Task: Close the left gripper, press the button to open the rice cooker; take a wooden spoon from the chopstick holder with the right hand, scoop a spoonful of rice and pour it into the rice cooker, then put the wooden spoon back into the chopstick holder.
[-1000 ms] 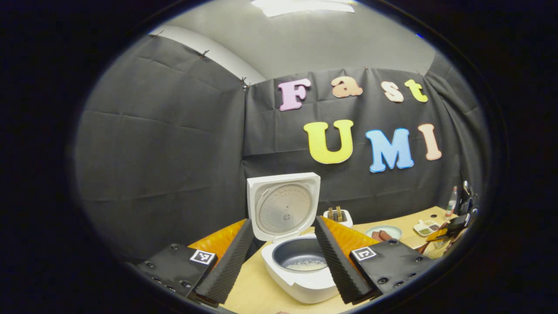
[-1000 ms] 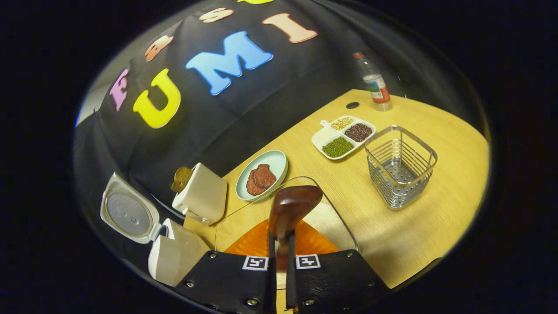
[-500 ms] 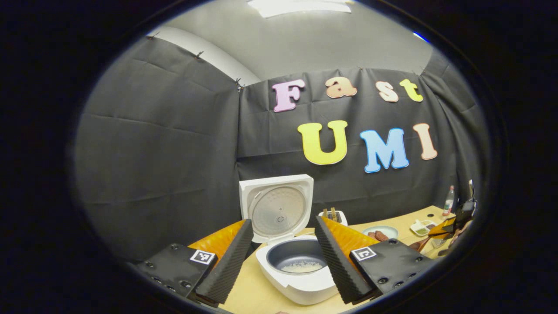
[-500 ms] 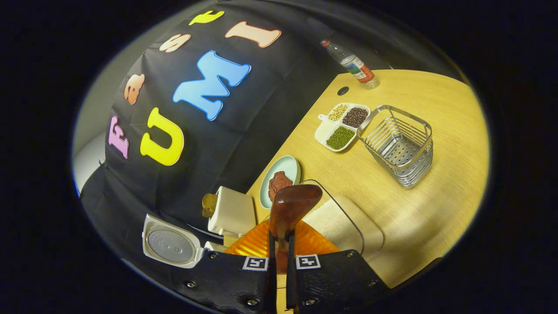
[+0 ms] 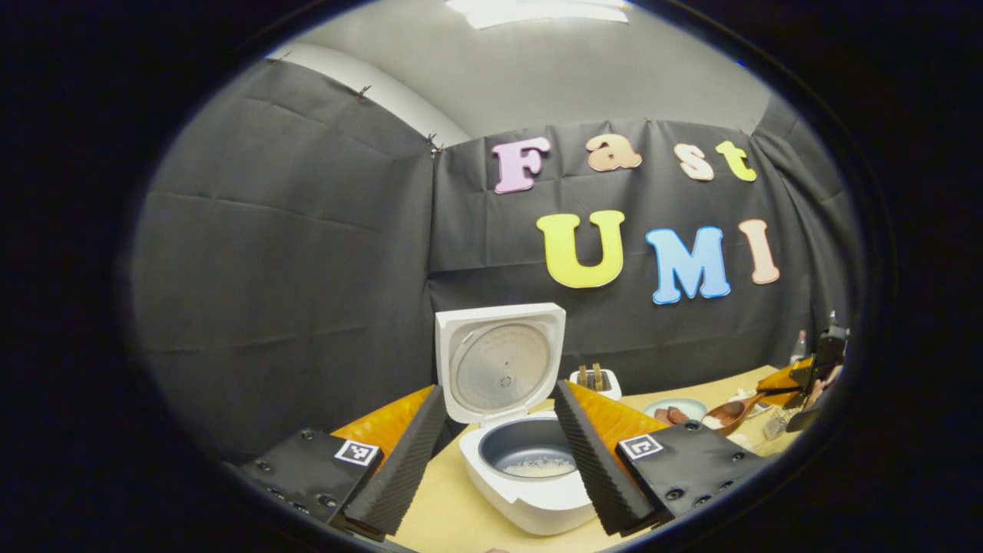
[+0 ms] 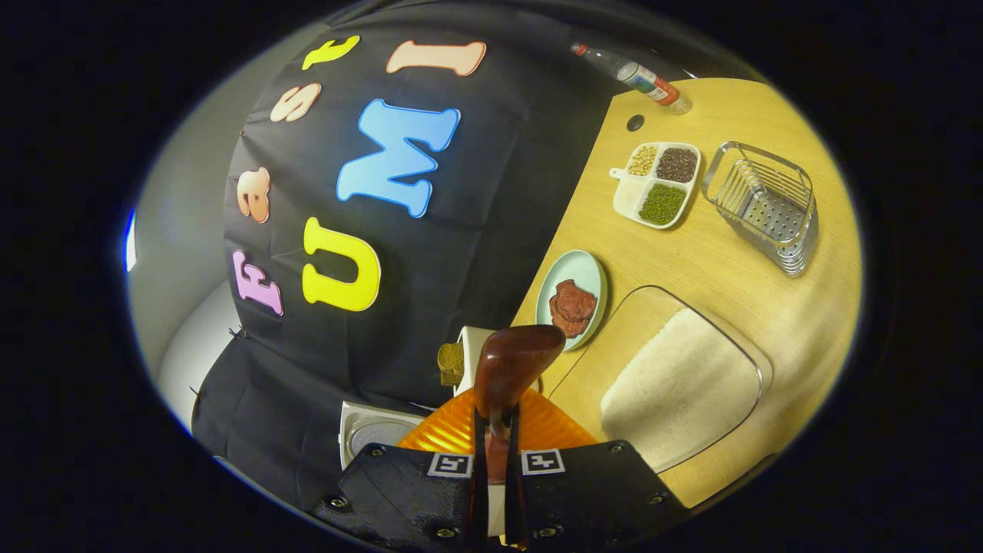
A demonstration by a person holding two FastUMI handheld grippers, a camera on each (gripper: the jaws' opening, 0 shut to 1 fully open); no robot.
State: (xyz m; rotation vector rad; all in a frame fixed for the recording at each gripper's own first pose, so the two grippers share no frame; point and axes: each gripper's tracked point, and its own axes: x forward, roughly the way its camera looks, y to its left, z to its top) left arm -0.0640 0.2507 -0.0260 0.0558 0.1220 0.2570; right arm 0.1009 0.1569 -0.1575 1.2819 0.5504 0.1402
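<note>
1. Firstly, left gripper view: the left gripper [image 5: 495,453] hangs with jaws wide apart and empty, framing the white rice cooker [image 5: 530,476], whose lid stands upright on the pale wooden surface [image 5: 445,514] before the black cloth wall [image 5: 292,269]; rice lies in its dark pot.
2. Right gripper view: the right gripper [image 6: 491,461] is clamped on the dark brown wooden spoon [image 6: 511,369], above a clear tray of white rice [image 6: 680,388]; the square wire chopstick holder [image 6: 764,207] stands well apart.
</note>
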